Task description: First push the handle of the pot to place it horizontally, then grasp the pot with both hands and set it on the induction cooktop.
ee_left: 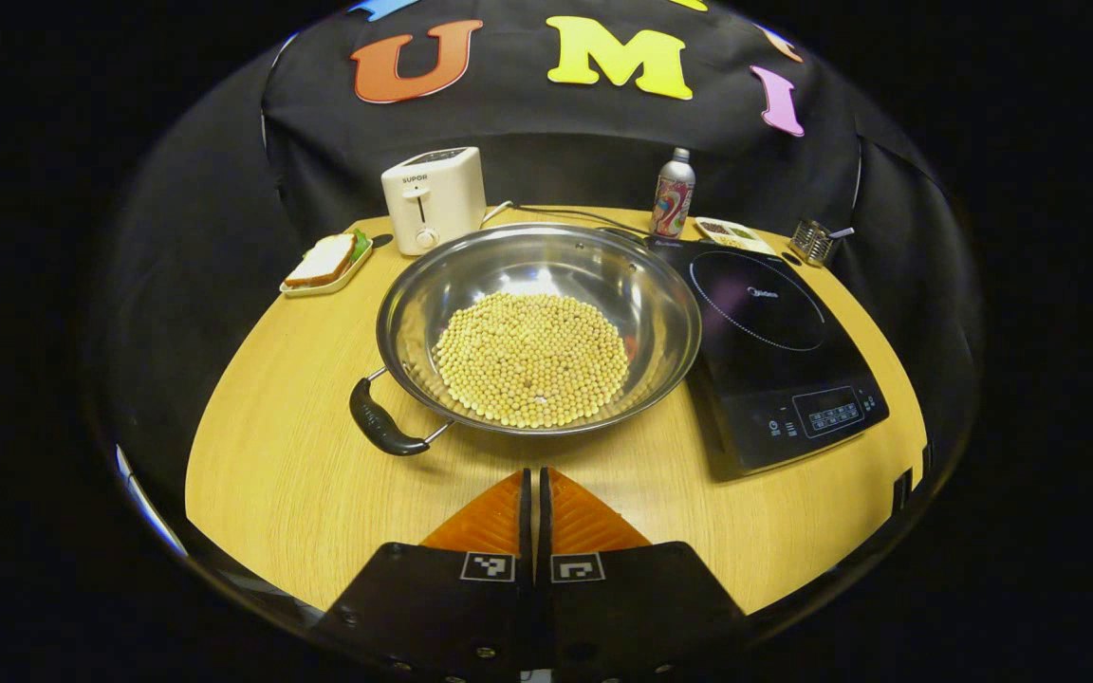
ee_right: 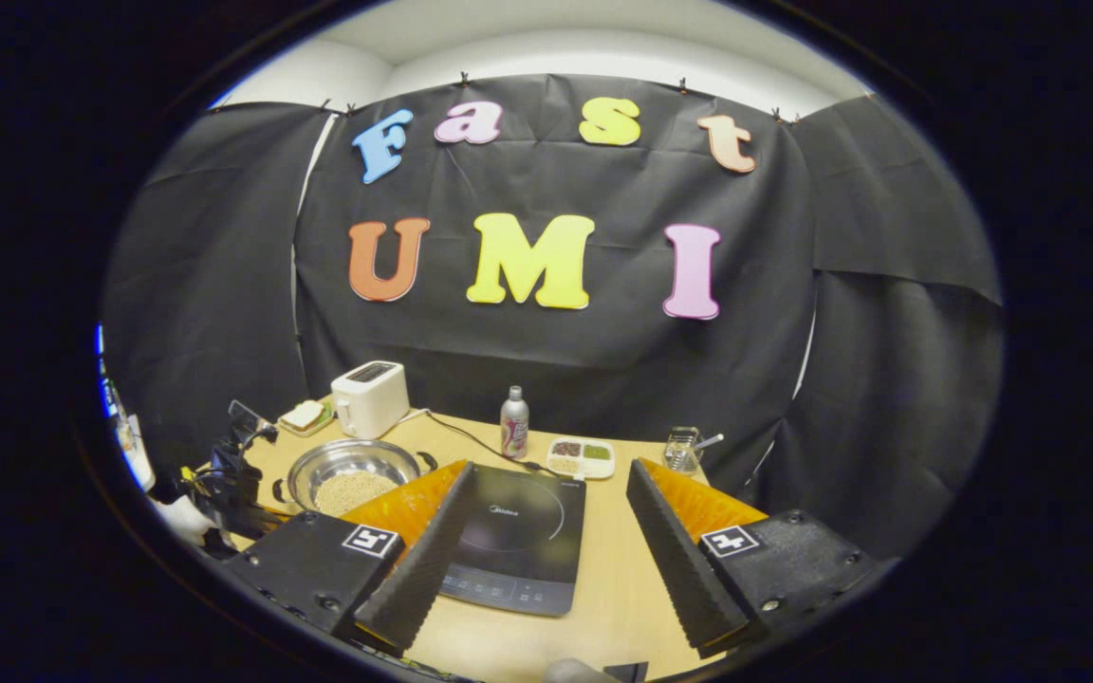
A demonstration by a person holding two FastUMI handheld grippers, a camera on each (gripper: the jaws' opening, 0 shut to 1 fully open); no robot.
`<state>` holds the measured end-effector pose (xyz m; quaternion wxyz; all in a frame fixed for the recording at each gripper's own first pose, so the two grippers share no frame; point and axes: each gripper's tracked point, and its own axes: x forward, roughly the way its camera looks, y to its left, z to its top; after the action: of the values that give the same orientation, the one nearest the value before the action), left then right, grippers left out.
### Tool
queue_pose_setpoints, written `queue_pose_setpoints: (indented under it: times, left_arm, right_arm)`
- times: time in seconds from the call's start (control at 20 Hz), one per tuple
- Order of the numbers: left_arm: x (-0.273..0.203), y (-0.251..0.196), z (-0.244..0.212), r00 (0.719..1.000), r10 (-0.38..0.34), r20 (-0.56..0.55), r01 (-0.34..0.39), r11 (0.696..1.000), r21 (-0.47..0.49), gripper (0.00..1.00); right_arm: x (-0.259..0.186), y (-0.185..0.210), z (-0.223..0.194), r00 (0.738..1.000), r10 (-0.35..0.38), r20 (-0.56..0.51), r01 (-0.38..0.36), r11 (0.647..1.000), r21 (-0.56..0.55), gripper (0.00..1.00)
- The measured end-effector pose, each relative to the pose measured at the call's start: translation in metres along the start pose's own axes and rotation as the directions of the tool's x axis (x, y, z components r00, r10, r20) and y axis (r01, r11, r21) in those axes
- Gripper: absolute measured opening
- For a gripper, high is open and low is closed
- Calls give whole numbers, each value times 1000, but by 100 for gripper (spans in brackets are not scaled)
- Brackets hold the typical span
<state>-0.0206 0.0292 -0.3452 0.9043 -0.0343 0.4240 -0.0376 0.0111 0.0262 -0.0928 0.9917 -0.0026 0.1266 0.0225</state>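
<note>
Steel pot [ee_left: 539, 327] beyond closed left gripper [ee_left: 534, 493] fingers

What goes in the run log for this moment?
left tool shut, short of pot | right tool open | pot beside cooktop

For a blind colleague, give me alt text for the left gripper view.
A steel pot of soybeans sits on a wooden table, beside a black cooktop. The shut left gripper points at it; a toaster stands behind.
</note>
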Motion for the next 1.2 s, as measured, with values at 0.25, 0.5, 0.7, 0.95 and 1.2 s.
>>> queue_pose_setpoints:
  times: [0.25, 0.5, 0.7, 0.95, 1.2]
  left_arm:
    - [12, 13, -2, 997, 27, -77, -25, 999, 27, 0]
    - [16, 26, 2, 990, 53, -132, -43, 996, 76, 0]
    - [18, 40, 0, 983, 61, -172, -49, 996, 75, 0]
    - [17, 54, 1, 980, 72, -184, -59, 995, 77, 11]
    - [18, 65, 8, 979, 82, -185, -74, 996, 51, 10]
  right_arm:
    - [14, -2, -7, 1000, 1, -14, -1, 1000, 5, 99]
    - [22, -7, -24, 999, -4, -35, 4, 1000, 14, 99]
    - [23, -15, -37, 998, -22, -53, 24, 999, 41, 100]
    - [21, -31, -51, 996, -57, -68, 61, 997, 56, 99]
    - [17, -43, -55, 993, -84, -87, 90, 993, 74, 99]
